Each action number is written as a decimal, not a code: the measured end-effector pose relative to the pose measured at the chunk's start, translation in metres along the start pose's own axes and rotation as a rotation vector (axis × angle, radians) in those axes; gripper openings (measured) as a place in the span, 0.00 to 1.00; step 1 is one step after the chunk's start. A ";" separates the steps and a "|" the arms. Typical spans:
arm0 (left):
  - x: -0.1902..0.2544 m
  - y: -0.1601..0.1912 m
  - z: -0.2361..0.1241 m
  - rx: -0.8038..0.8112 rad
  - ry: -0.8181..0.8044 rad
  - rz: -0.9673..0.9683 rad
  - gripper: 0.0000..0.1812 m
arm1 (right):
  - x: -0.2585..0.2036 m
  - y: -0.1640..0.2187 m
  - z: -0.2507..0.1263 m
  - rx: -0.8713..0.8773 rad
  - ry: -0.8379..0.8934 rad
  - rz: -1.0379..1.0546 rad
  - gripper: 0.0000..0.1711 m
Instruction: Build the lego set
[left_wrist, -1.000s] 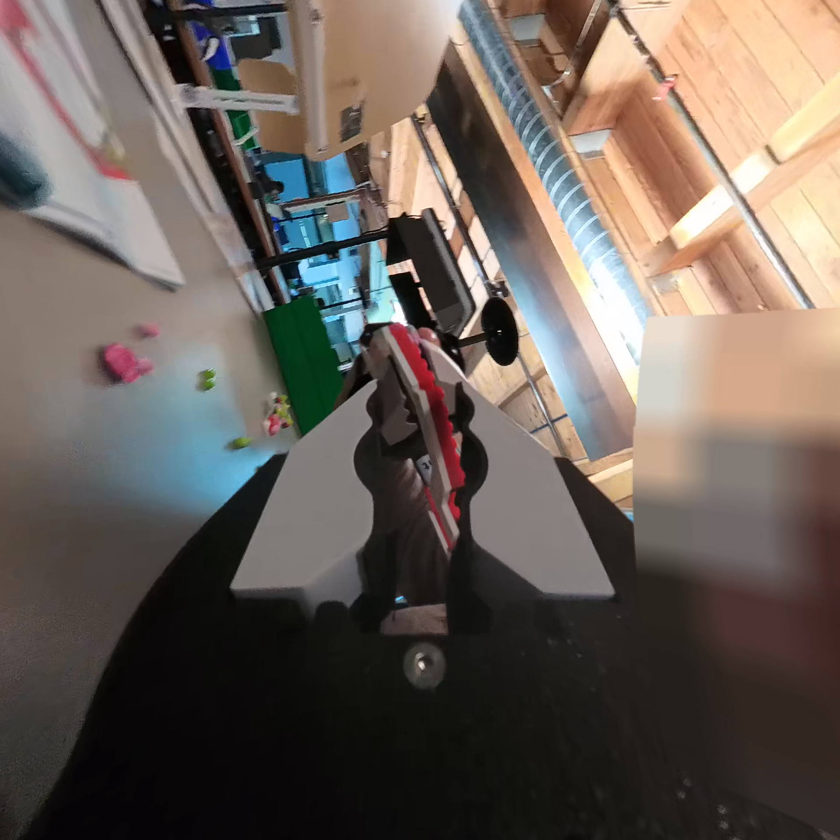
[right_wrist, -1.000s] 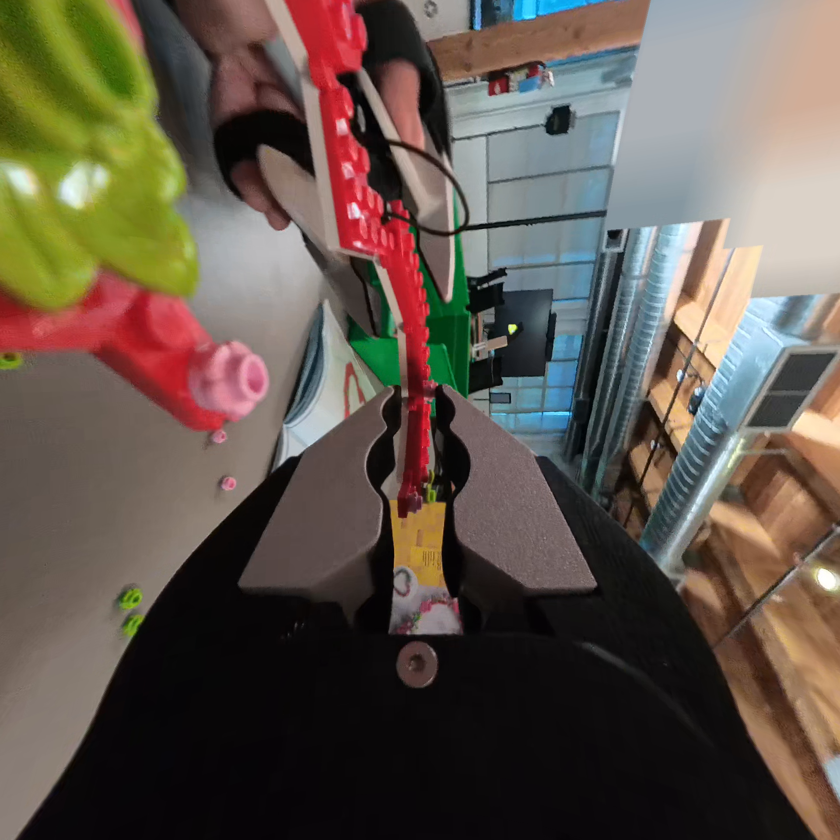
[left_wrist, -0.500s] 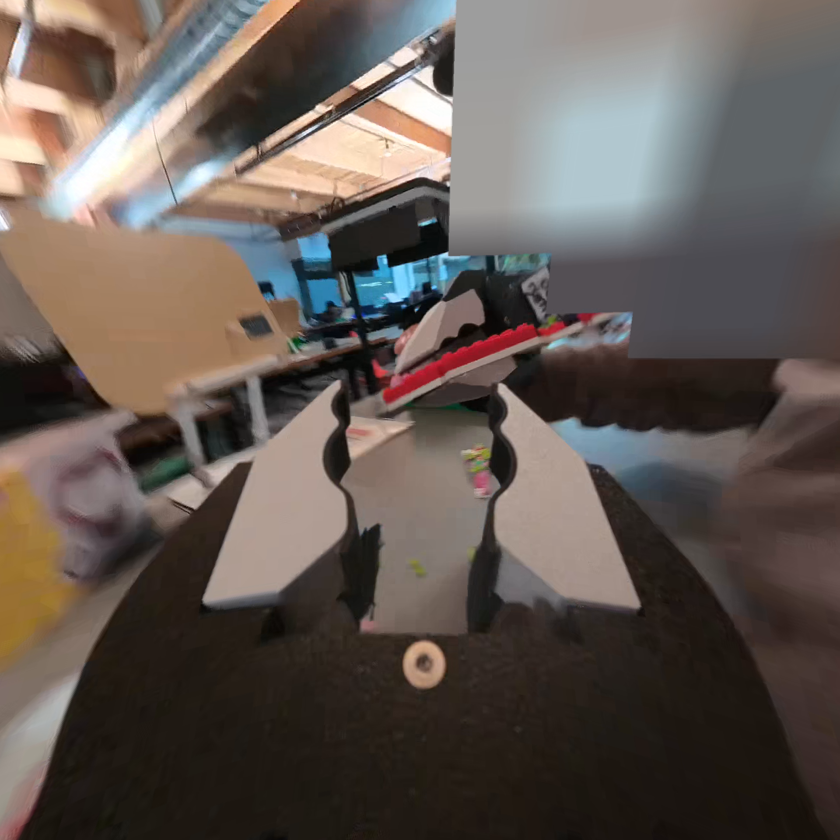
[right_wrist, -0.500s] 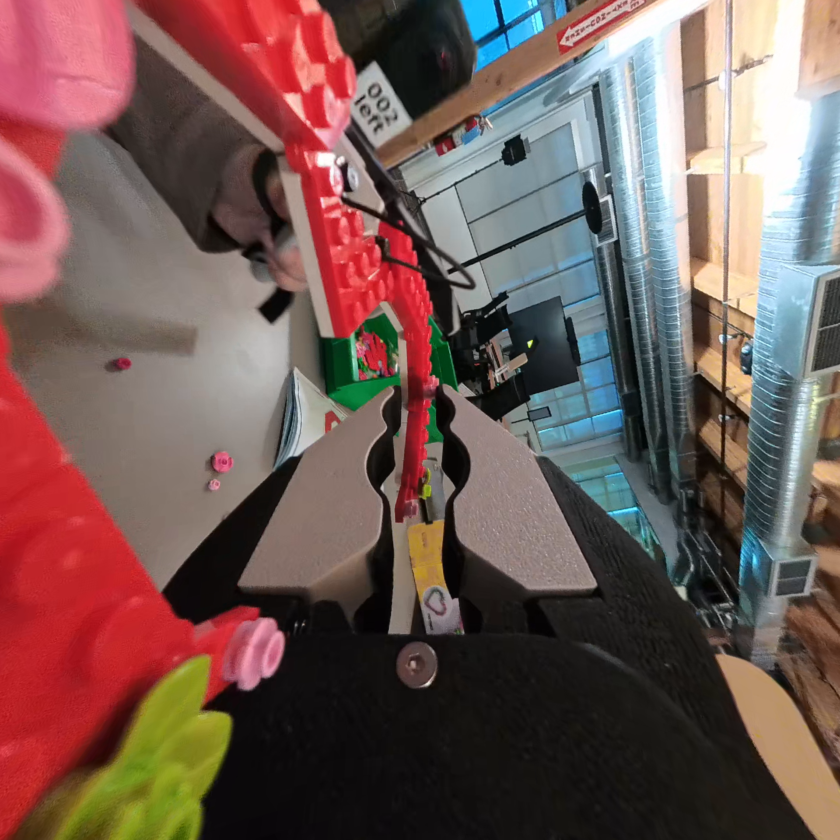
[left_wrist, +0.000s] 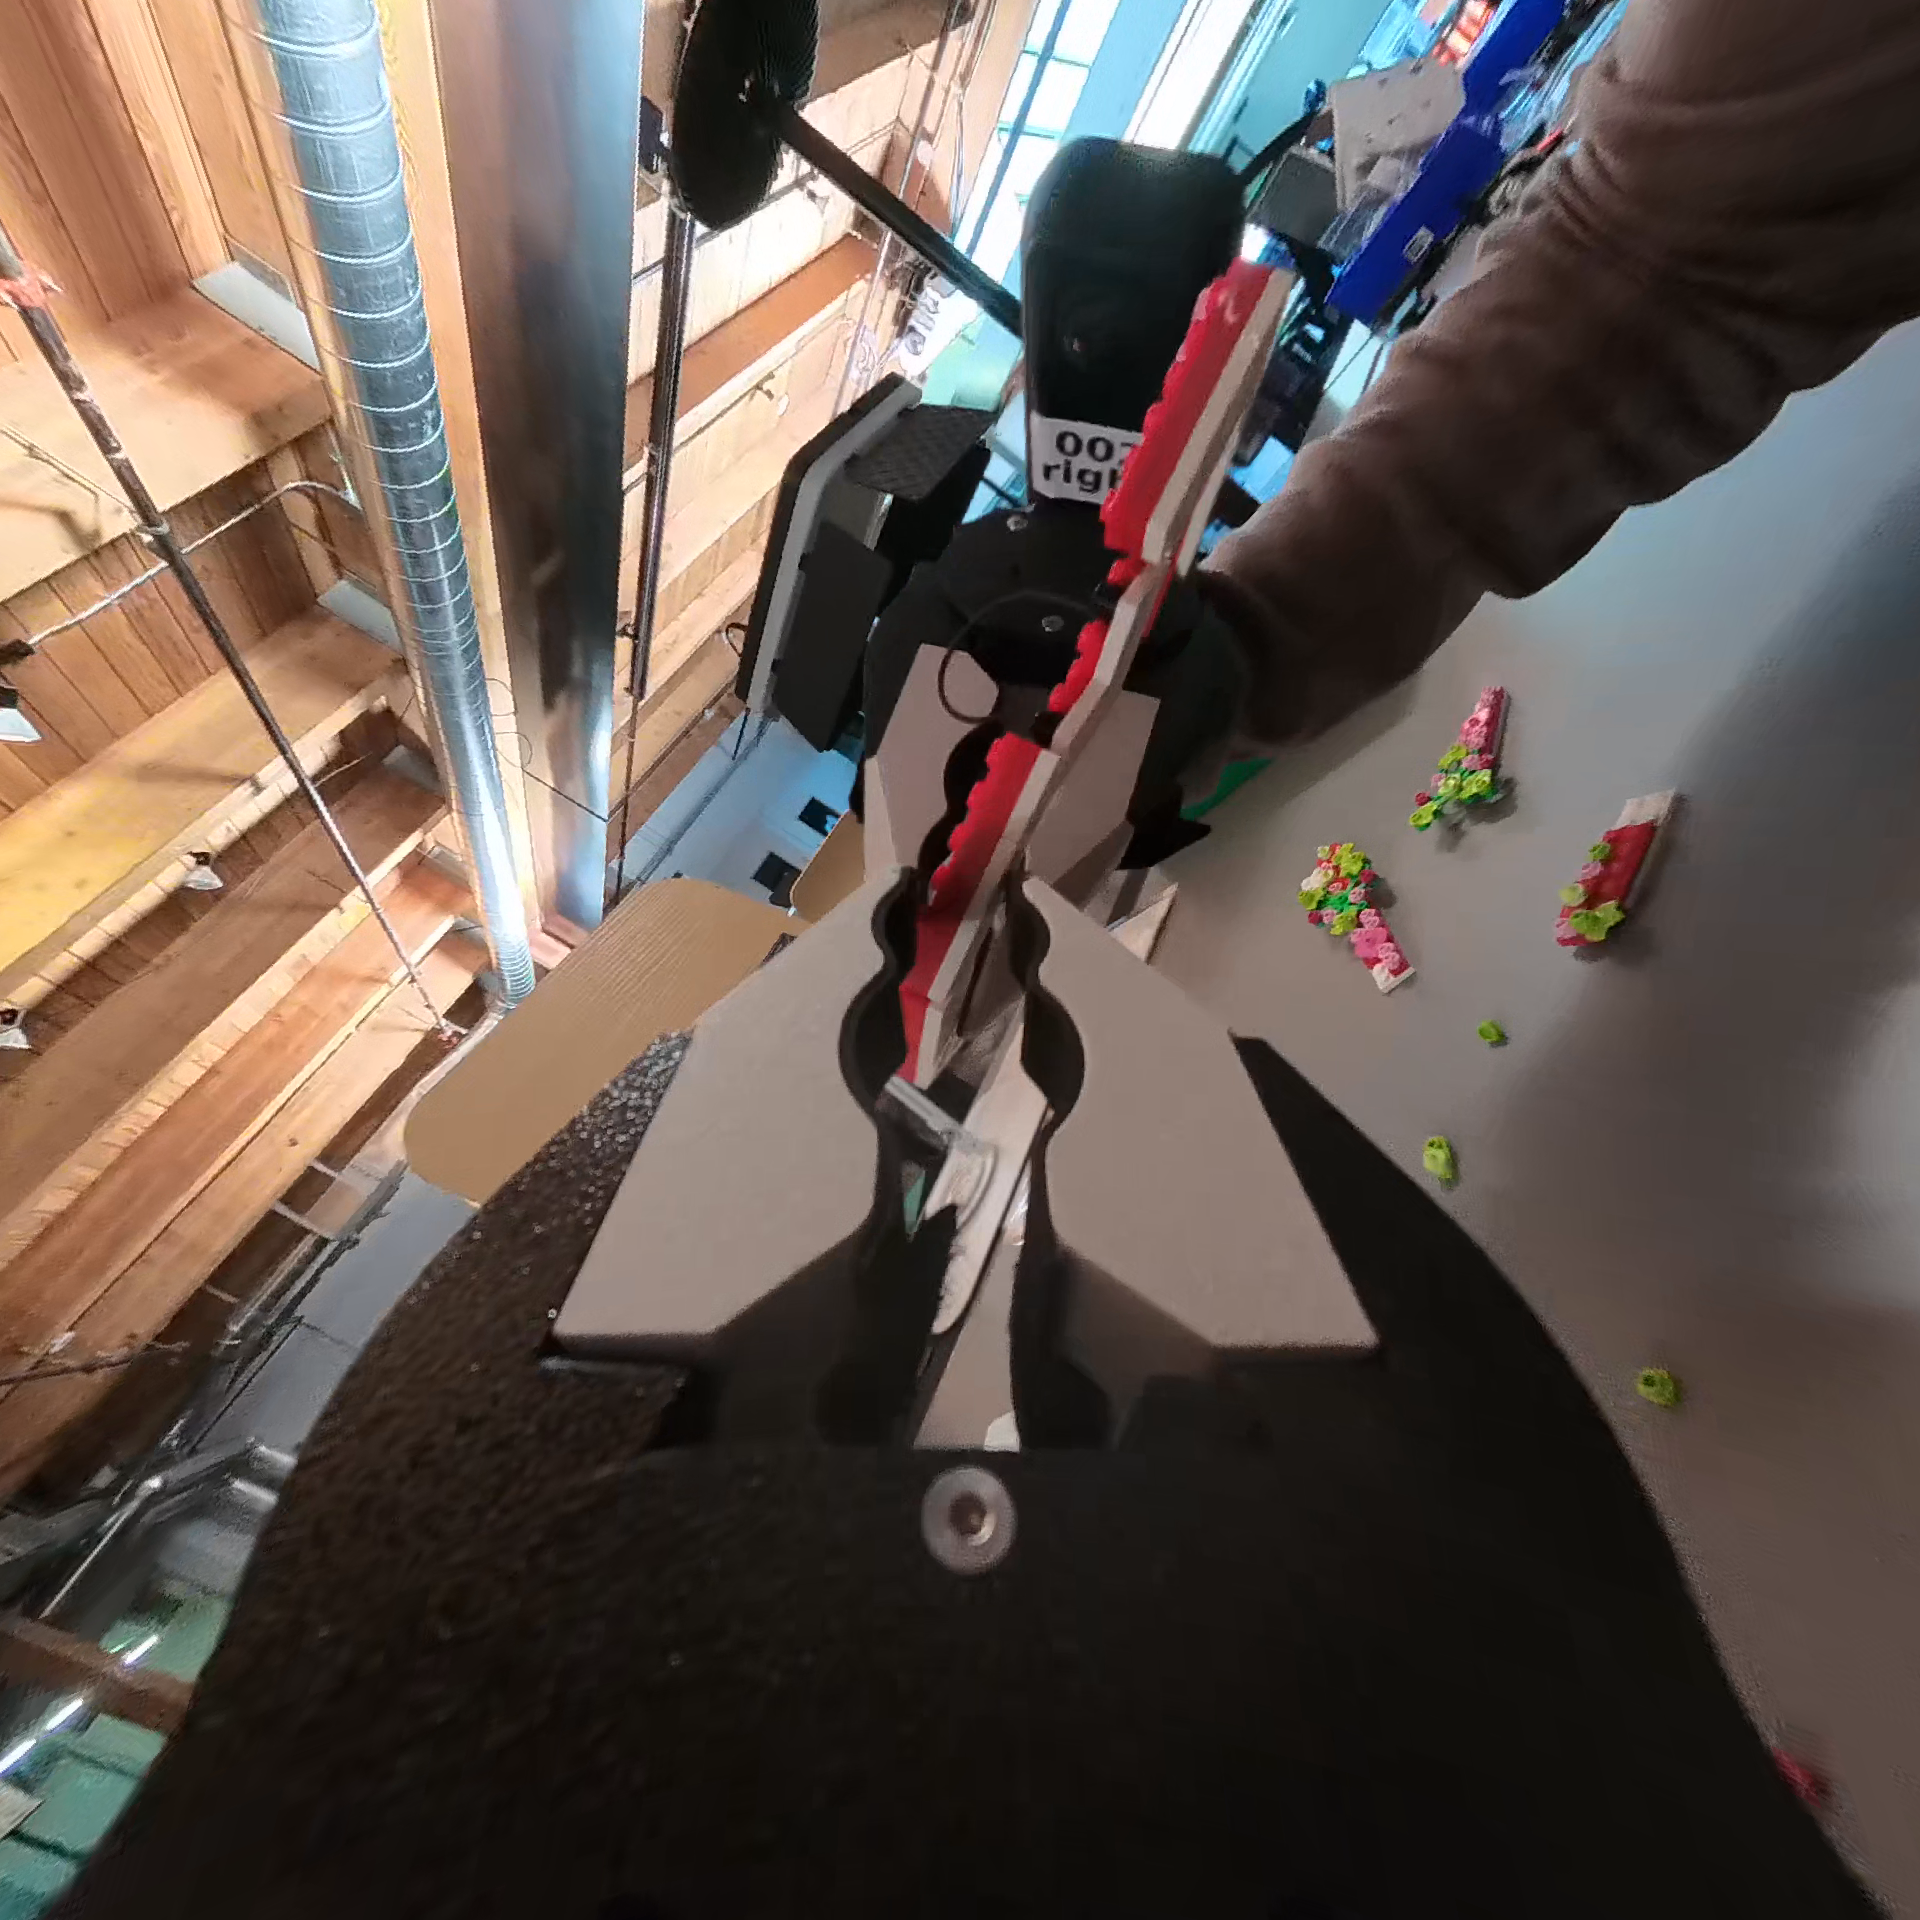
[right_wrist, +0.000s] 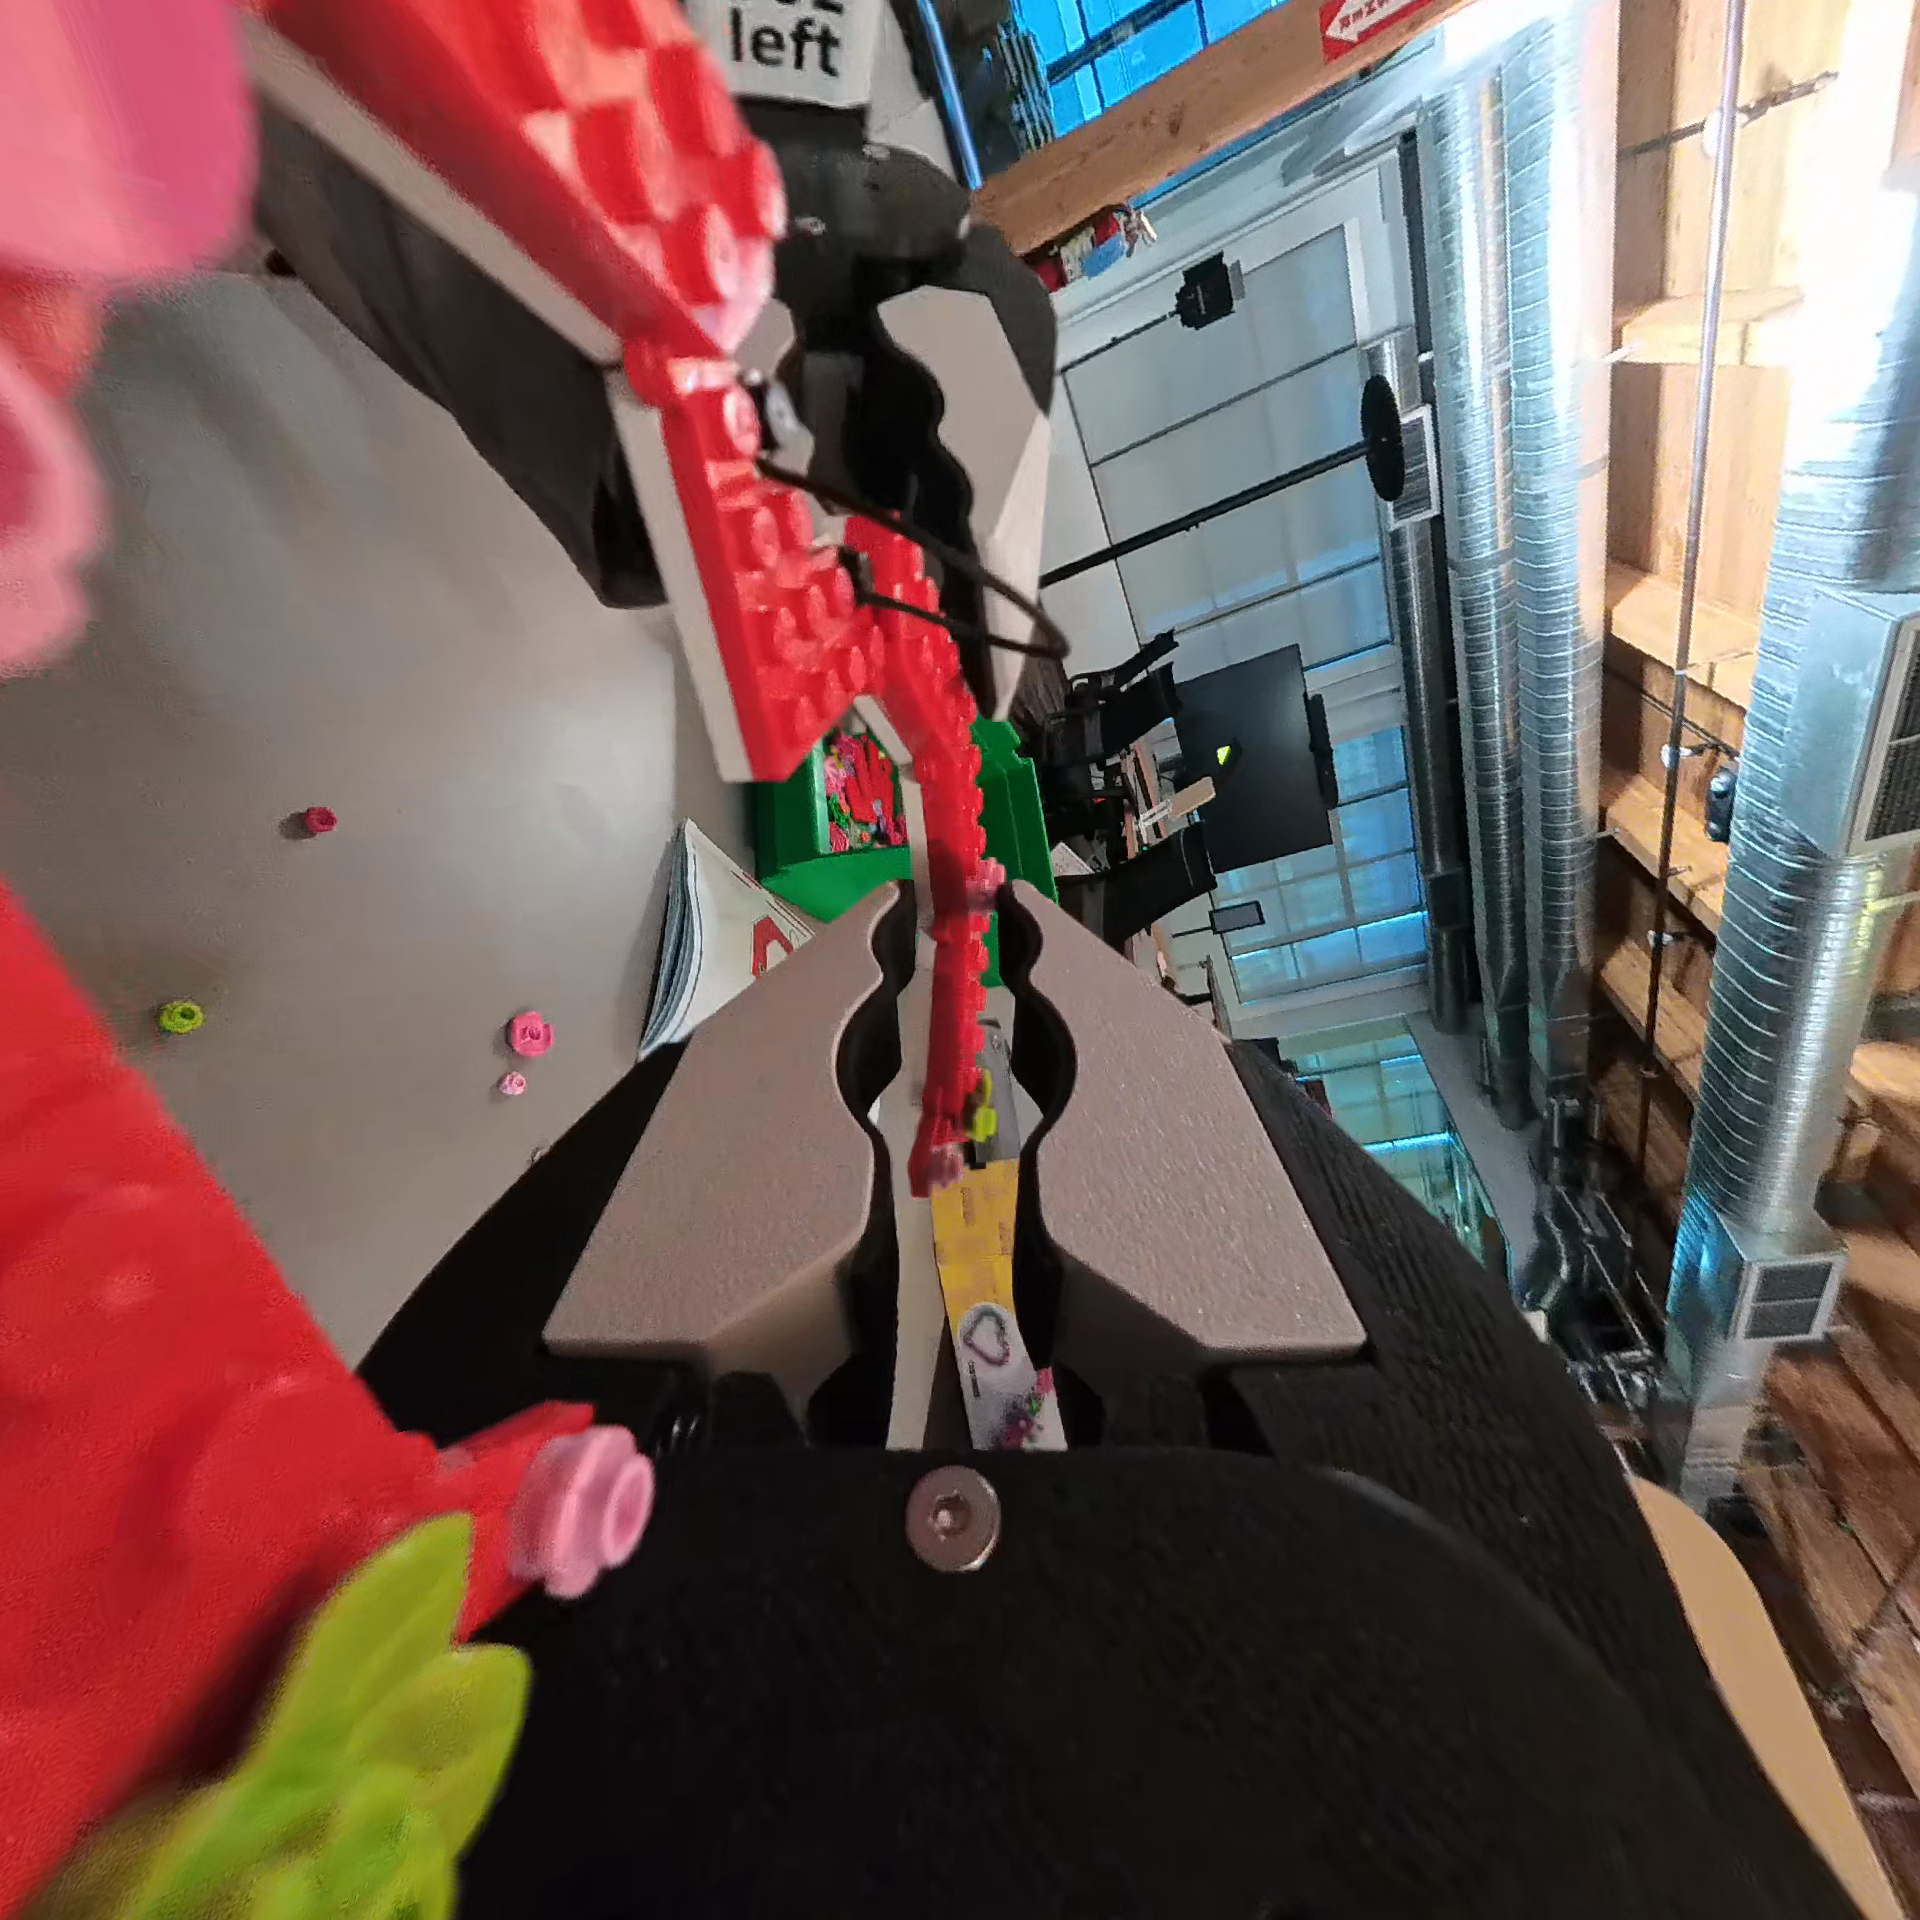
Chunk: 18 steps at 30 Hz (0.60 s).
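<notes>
A long red lego plate on a white backing (left_wrist: 1174, 447) is held in the air above the grey table (left_wrist: 1714, 582). My left gripper (left_wrist: 961, 920) is shut on one end of it. My right gripper (right_wrist: 951, 920) is shut on a narrow red strip (right_wrist: 961, 831) of the same build, and it shows beyond the plate in the left wrist view (left_wrist: 1018, 748). In the right wrist view the plate's wide studded part (right_wrist: 790, 613) runs up to the left gripper's finger (right_wrist: 997, 416). A blurred red part with a pink stud (right_wrist: 587, 1507) and lime leaves (right_wrist: 343, 1745) hangs close to the lens.
Three small flowered sub-builds (left_wrist: 1351, 904) (left_wrist: 1465, 769) (left_wrist: 1605, 873) and loose lime pieces (left_wrist: 1439, 1155) lie on the table. A green box (right_wrist: 810, 831), a booklet (right_wrist: 717, 935) and loose pink studs (right_wrist: 528, 1034) lie on the table. A person's sleeve (left_wrist: 1507, 364) reaches in. My right fingertips sit around 4 cm from my left ones.
Half a second ago my left gripper was open and away from the plate; now it is shut on the plate's end. My right gripper has kept its grip while the build turned.
</notes>
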<state>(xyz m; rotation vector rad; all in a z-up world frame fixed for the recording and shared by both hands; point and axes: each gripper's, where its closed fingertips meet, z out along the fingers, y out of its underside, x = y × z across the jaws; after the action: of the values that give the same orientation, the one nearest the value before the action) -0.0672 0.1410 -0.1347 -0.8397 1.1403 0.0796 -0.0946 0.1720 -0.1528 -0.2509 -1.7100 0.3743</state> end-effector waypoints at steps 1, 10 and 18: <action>0.000 0.002 0.001 -0.014 -0.010 0.007 0.07 | 0.002 0.002 -0.001 -0.007 0.014 0.006 0.09; -0.006 0.050 0.002 -0.276 -0.136 0.105 0.05 | 0.026 0.109 -0.064 -0.388 0.186 0.045 0.25; -0.004 0.121 -0.003 -0.694 -0.156 0.256 0.06 | 0.036 0.055 -0.126 -0.568 0.316 -0.059 0.25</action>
<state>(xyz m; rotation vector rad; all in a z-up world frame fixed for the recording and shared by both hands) -0.1268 0.2256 -0.1982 -1.2637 1.0721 0.7747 0.0207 0.2492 -0.1232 -0.6365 -1.4725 -0.1986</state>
